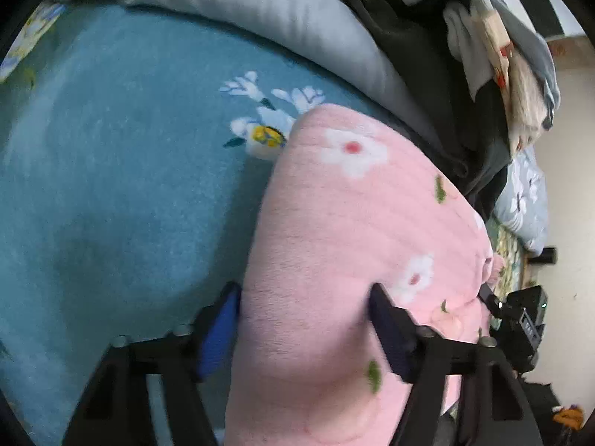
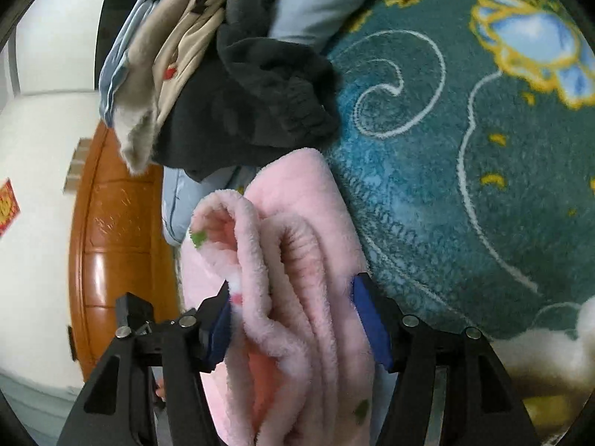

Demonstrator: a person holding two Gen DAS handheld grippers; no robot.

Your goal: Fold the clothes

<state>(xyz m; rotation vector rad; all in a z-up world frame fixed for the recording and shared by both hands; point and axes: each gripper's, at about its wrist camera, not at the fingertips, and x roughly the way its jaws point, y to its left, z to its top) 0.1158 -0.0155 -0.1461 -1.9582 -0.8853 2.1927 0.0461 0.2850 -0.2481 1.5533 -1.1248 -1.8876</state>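
Observation:
A pink fleece garment (image 1: 334, 230) with white flowers is folded into a thick bundle over a blue flowered blanket (image 1: 122, 171). My left gripper (image 1: 305, 319) is shut on the pink garment, its blue pads pressing the bundle from both sides. In the right wrist view the same pink garment (image 2: 293, 297) shows as several bunched layers, and my right gripper (image 2: 293, 316) is shut on those layers. The right gripper's body (image 1: 520, 319) shows at the right of the left wrist view, at the garment's far end.
A pile of unfolded clothes, dark grey (image 2: 260, 100), beige and light blue (image 1: 498, 55), lies behind the garment. A grey pillow (image 1: 282, 18) lies along the blanket's far side. A brown wooden headboard (image 2: 115, 223) and white wall stand to the left.

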